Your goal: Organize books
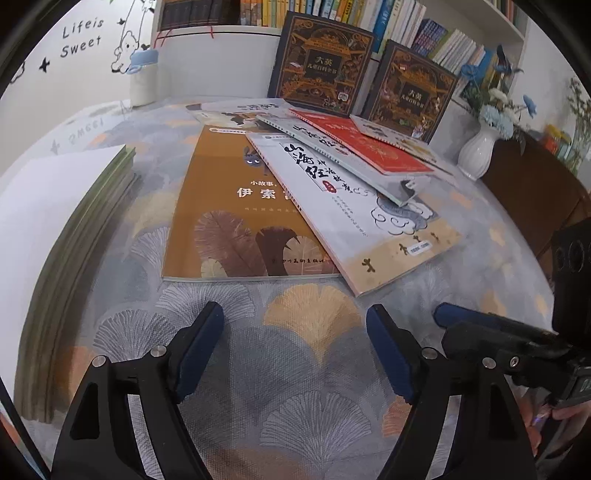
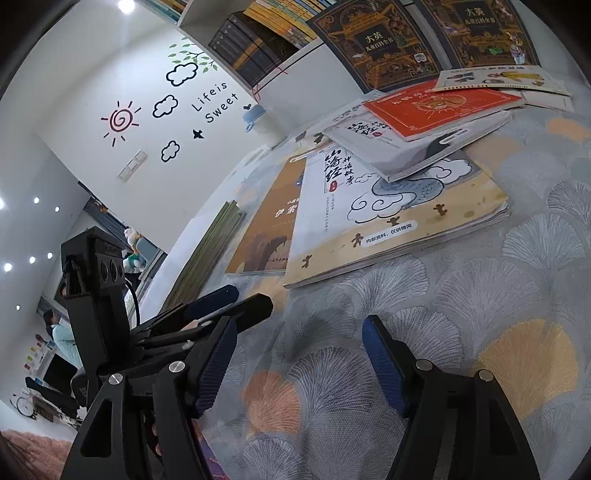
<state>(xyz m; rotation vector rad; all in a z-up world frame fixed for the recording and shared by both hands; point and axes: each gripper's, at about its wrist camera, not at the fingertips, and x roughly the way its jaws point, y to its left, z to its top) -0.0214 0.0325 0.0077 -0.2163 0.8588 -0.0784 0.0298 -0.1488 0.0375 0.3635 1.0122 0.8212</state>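
Observation:
Several books lie fanned across the table. A brown book (image 1: 229, 206) lies flat, and a white cloud-cover book (image 1: 354, 221) overlaps its right side. On those rest a grey-white book (image 1: 351, 158), a red book (image 1: 369, 147) and a thin pale one (image 1: 399, 138). Two dark encyclopedias (image 1: 321, 62) stand against the shelf. A white-topped stack (image 1: 55, 206) sits at the left. My left gripper (image 1: 295, 317) is open over bare cloth, short of the brown book. My right gripper (image 2: 301, 332) is open too, near the cloud book's (image 2: 388, 221) front edge. Neither holds anything.
A leaf-patterned cloth (image 1: 306, 369) covers the table. A white vase of flowers (image 1: 478, 151) stands at the right, beside a dark cabinet (image 1: 535, 192). A white bottle with a blue lid (image 1: 144, 77) is at the back left. The bookshelf (image 1: 332, 11) runs behind.

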